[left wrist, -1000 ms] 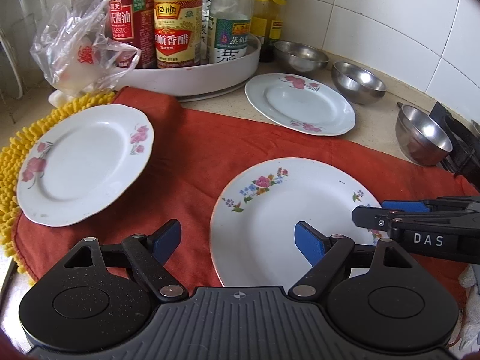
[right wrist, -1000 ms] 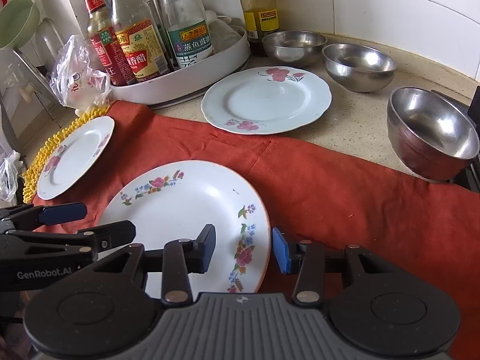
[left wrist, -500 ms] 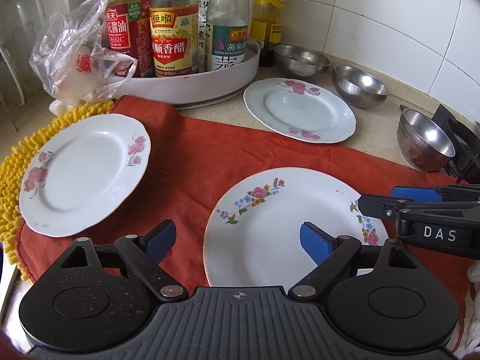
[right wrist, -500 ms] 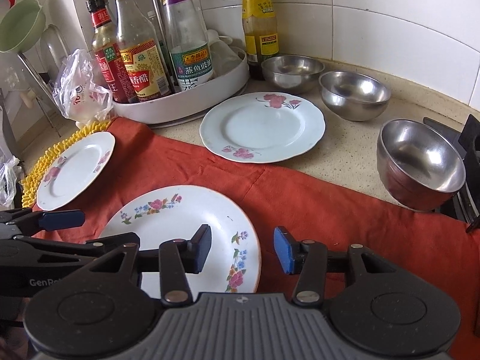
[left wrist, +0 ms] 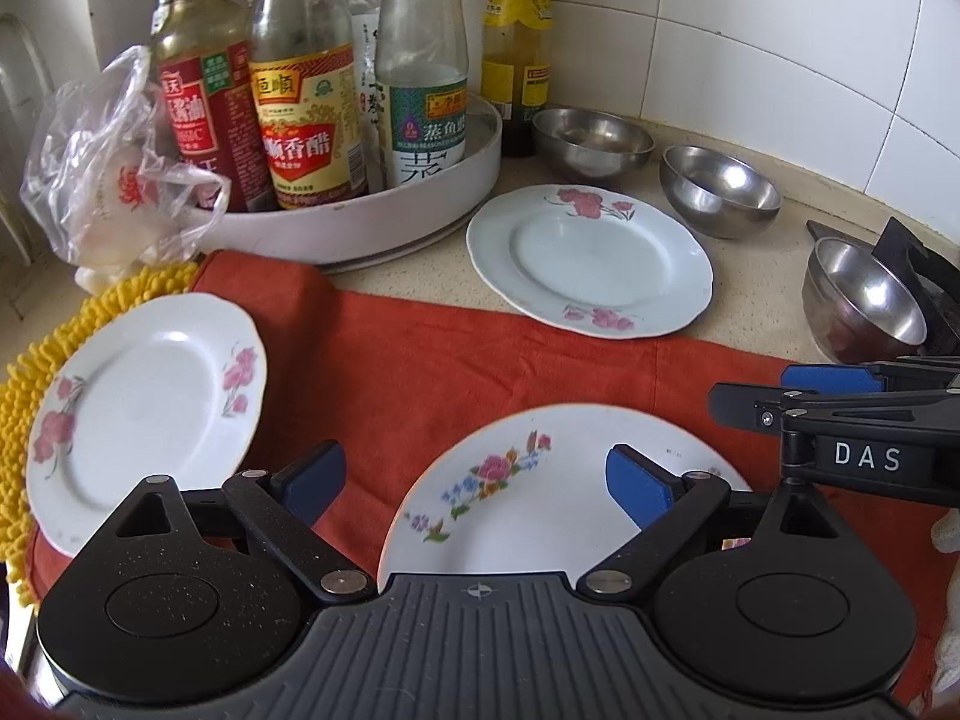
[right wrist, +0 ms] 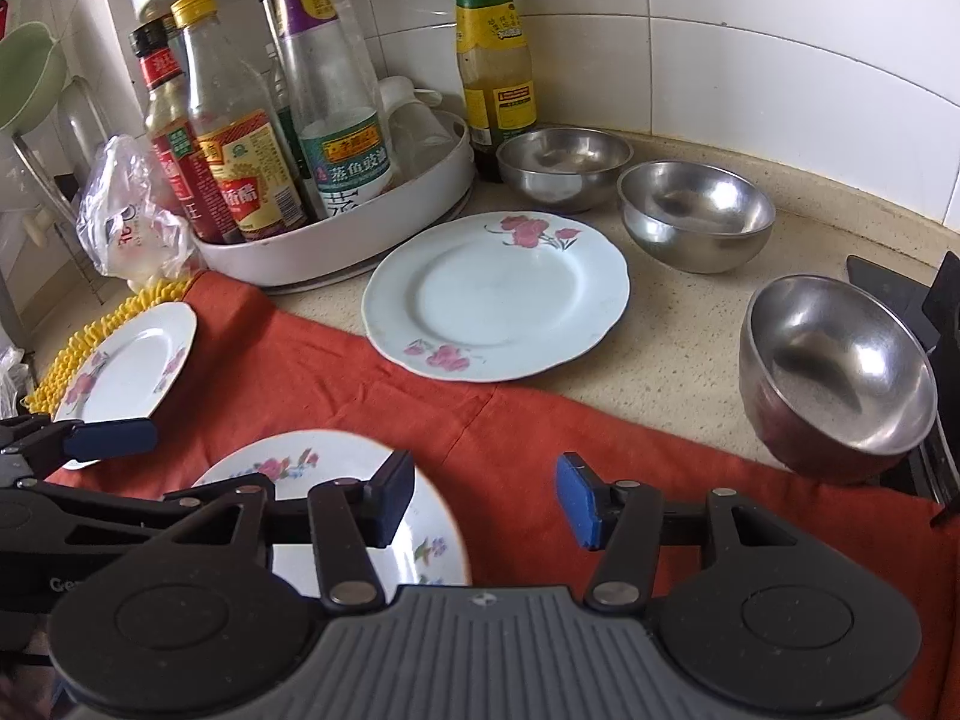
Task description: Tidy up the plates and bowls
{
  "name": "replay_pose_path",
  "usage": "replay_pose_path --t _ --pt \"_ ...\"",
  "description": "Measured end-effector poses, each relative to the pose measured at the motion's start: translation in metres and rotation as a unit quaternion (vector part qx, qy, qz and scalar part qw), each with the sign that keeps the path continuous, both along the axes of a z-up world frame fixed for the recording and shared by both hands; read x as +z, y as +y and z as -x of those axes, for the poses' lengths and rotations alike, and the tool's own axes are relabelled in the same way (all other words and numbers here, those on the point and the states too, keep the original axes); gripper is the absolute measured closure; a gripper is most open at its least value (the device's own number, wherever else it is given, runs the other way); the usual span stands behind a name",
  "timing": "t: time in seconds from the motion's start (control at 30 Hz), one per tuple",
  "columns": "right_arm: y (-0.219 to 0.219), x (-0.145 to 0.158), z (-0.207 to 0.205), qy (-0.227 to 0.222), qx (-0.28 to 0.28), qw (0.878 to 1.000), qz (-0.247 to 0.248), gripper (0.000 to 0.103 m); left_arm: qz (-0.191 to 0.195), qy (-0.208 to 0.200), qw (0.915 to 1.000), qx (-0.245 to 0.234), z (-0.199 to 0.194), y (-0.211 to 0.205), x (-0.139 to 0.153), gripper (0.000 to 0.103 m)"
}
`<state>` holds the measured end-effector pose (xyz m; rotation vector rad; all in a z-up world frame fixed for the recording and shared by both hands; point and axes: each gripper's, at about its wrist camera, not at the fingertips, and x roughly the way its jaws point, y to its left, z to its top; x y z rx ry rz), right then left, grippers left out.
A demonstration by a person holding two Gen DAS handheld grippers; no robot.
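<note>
Three flowered white plates lie apart. The near plate (left wrist: 540, 492) (right wrist: 336, 468) lies on the red cloth (left wrist: 456, 360) under both grippers. The left plate (left wrist: 138, 414) (right wrist: 132, 366) sits on a yellow mat. The far plate (left wrist: 588, 258) (right wrist: 498, 294) lies on the counter. Three steel bowls stand behind and right: back bowl (left wrist: 591, 141) (right wrist: 564, 165), middle bowl (left wrist: 720, 189) (right wrist: 696, 213), near bowl (left wrist: 864, 300) (right wrist: 840, 366). My left gripper (left wrist: 474, 480) is open and empty above the near plate's left edge. My right gripper (right wrist: 486, 504) is open and empty above the cloth by that plate's right edge.
A white round tray (left wrist: 372, 216) (right wrist: 336, 240) of sauce bottles stands at the back. A crumpled plastic bag (left wrist: 114, 168) (right wrist: 132, 216) sits at the back left. A black stove edge (right wrist: 936, 312) lies at the far right. Tiled wall runs behind.
Both grippers have pulled back and risen away from the near plate, so it sits lower in both views. Both stay open. No plate or bowl moved.
</note>
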<state>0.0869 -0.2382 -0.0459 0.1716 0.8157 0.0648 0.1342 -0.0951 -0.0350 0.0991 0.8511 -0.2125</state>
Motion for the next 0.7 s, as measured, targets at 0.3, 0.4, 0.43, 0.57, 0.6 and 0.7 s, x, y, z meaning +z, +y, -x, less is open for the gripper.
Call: replay_pose_path --t 0.3,0.4,0.43,0.57,0.6,0.7 --pt "-0.023 -0.004 -0.027 0.001 -0.018 1.0 -0.008 0.045 -0.014 0.001 0.9997 -0.019 -0.028 -0.023 0.0 0.005" --pt "-0.03 -0.006 -0.037 0.003 -0.023 1.0 -0.013 0.045 -0.021 -0.001 0.9995 -0.025 -0.038 -0.029 -0.001 0.005" --pt "-0.032 -0.007 -0.04 0.004 -0.024 1.0 -0.016 0.045 -0.022 -0.001 0.9994 -0.026 -0.041 -0.031 -0.001 0.005" --pt "-0.042 -0.012 -0.054 0.012 -0.034 0.999 -0.027 0.045 -0.019 0.001 0.9993 -0.031 -0.057 -0.038 -0.003 0.005" --pt "-0.045 -0.013 -0.058 0.013 -0.036 0.999 -0.03 0.045 -0.02 0.001 0.9992 -0.033 -0.061 -0.041 -0.004 0.005" --pt "-0.048 -0.013 -0.069 0.012 -0.037 0.999 -0.035 0.045 -0.025 0.005 0.999 -0.038 -0.073 -0.047 -0.006 0.005"
